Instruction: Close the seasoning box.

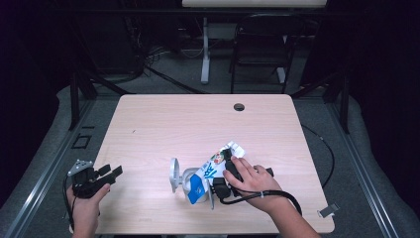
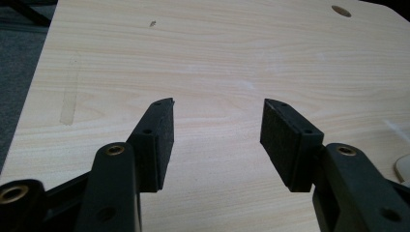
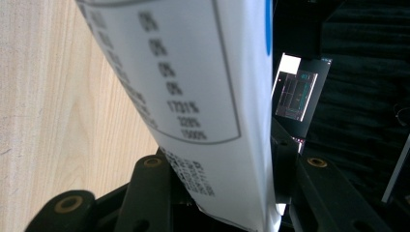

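Right gripper (image 1: 214, 184) fingers clamp tilted white-and-blue paper carton (image 1: 210, 171), lower centre of worktop (image 1: 163, 124); left gripper (image 1: 110, 173) fingers wide, lower left

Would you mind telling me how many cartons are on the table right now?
1: a carton lies tilted near the front middle of the table, clamped in the right gripper beside a white mug.

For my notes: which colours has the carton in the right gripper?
The carton is white and blue; high view.
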`<state>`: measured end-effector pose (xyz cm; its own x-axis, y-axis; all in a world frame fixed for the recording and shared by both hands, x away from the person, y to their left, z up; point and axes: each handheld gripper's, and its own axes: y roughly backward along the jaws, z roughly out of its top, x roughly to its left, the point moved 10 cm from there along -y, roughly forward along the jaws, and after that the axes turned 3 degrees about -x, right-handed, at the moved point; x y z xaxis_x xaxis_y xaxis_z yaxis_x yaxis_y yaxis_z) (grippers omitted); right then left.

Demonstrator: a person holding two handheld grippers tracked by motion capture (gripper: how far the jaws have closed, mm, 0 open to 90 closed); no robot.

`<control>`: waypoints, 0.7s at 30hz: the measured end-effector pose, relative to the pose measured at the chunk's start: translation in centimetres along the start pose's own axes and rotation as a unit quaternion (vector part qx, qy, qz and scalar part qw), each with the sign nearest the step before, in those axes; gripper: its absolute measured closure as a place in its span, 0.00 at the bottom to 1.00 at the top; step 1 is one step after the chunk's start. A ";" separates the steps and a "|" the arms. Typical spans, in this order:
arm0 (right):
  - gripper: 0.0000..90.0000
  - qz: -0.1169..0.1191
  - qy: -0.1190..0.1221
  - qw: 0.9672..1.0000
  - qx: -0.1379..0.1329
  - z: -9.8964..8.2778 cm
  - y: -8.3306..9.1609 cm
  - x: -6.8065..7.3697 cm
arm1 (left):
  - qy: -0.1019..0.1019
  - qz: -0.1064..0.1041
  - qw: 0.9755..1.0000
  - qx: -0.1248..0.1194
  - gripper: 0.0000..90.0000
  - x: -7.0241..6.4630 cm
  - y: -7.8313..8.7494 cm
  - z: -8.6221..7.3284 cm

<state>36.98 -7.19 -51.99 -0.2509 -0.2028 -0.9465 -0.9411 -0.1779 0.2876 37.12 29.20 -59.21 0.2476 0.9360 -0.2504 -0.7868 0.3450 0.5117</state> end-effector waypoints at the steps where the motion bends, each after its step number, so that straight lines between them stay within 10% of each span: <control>1: 0.70 0.000 0.000 1.000 -0.001 0.0 0.0 0.0 | 0.000 0.000 1.000 0.000 0.52 0.0 0.0 0.0; 21: 0.74 0.006 0.002 1.000 0.005 0.0 0.1 0.2 | 0.000 0.000 1.000 0.000 0.52 0.0 0.0 0.0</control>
<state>36.86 -7.19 -52.12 -0.2621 -0.2093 -0.9421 -0.9401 -0.1651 0.2982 37.11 29.21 -59.17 0.2472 0.9360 -0.2508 -0.7871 0.3449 0.5114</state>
